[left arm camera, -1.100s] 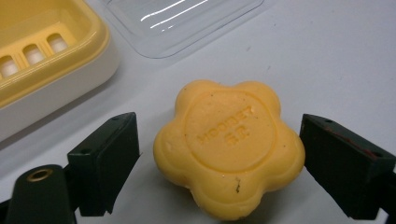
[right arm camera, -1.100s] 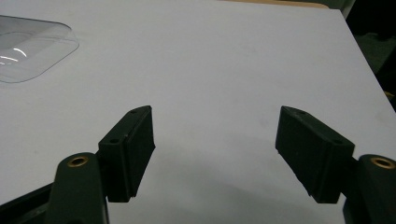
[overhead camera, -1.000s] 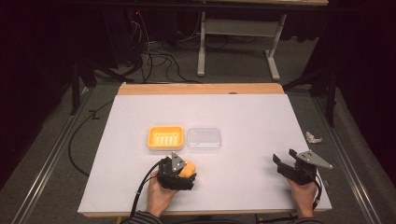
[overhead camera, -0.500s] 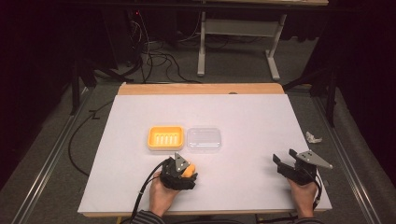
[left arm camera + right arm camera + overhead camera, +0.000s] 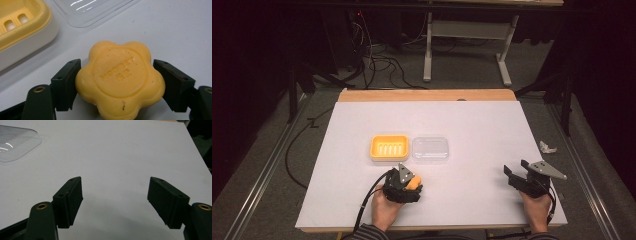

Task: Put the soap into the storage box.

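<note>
A yellow flower-shaped soap (image 5: 120,77) lies on the white table sheet, near the front edge (image 5: 413,183). My left gripper (image 5: 117,68) has just been closing its jaws, and both pads now press on the soap's sides. In the high view, that gripper (image 5: 408,185) sits just in front of a yellow soap dish (image 5: 389,147) and a clear plastic lid (image 5: 430,149). My right gripper (image 5: 516,175) rests at the front right, open, with bare table between its fingers (image 5: 68,200).
A small crumpled white scrap (image 5: 548,147) lies by the table's right edge. The white sheet (image 5: 472,125) ends at a wooden strip (image 5: 427,95) on the far side. Cables and a metal frame stand on the floor beyond.
The left gripper's jaws have closed in on the soap. Neither hand has shifted, and the right gripper looks the same.
</note>
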`<state>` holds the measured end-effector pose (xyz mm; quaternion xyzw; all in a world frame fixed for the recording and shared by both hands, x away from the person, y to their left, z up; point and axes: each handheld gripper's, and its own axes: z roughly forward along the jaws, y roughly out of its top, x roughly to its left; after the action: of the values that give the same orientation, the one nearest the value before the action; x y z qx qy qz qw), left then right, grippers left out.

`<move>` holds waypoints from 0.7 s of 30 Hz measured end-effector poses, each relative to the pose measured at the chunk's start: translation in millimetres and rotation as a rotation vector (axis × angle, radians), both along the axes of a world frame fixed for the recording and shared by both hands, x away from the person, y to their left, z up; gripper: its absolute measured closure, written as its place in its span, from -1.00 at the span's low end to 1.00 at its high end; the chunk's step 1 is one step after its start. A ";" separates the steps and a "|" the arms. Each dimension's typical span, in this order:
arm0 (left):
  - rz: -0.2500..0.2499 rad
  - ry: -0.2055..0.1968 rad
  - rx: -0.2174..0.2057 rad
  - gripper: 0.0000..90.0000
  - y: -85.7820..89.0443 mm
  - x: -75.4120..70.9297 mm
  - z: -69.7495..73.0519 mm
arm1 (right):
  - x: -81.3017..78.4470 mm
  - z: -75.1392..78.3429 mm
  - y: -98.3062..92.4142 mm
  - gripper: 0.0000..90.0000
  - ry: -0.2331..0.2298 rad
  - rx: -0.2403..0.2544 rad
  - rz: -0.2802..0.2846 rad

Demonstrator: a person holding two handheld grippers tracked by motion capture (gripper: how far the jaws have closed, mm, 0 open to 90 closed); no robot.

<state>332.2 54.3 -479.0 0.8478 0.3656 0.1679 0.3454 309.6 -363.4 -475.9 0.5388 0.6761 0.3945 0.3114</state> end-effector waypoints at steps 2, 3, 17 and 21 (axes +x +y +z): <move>-0.004 -0.004 0.002 -0.43 0.3 0.0 0.2 | -0.1 0.0 0.2 -0.36 0.000 0.002 -0.001; -0.004 -0.008 -0.001 -0.43 0.5 0.0 0.2 | -0.5 0.1 0.1 -0.36 0.000 0.004 -0.002; 0.010 -0.012 -0.058 -0.43 11.3 0.8 9.4 | -1.7 0.3 -1.1 -0.37 -0.013 0.015 -0.005; -0.001 -0.019 -0.036 -0.43 14.9 2.5 13.7 | -2.2 0.3 -0.8 -0.36 -0.014 0.017 -0.010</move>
<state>334.7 69.2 -465.3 0.8400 0.3647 0.1692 0.3644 307.4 -364.3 -475.6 0.5419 0.6678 0.4026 0.3135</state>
